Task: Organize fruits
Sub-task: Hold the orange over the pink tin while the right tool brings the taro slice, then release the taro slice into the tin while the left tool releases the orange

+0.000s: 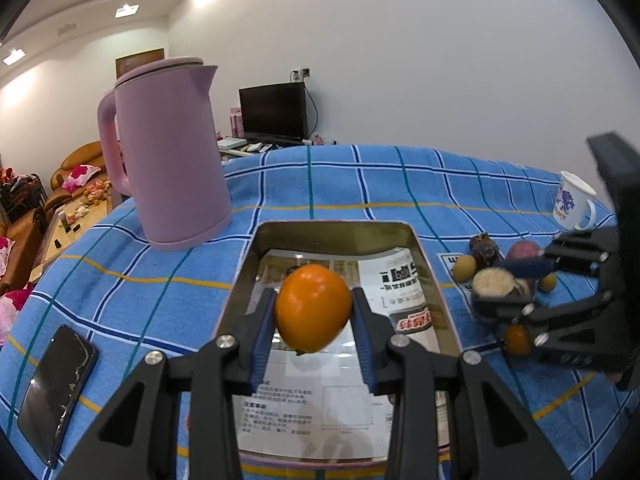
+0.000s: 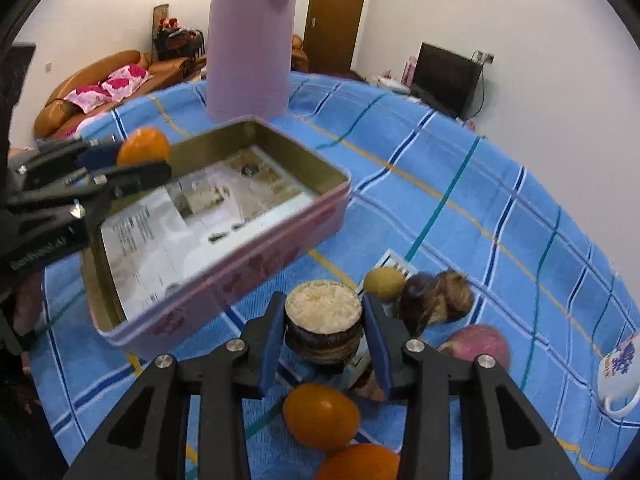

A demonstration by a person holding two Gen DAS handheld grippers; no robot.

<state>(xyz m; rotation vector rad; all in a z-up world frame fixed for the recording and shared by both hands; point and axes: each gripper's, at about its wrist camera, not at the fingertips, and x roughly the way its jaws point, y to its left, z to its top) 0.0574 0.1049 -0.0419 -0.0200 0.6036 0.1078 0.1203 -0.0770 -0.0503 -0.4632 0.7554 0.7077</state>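
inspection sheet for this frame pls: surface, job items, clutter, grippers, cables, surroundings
Surface: blue checked tablecloth.
Job's things: open tin lined with printed paper, no fruit lying in it; orange held over it; cut dark fruit; loose fruits beside the tin.
Clutter: pink kettle, phone, mug.
Grippers: left gripper shut on orange; right gripper jaws closed on cut dark fruit.
Cables: wall cable behind monitor.
Surroundings: sofa, door.

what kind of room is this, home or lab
Most likely a home living room. Behind the table's blue checked cloth there is an orange-brown sofa with pink cushions, a dark television on a low stand, and a wooden door.
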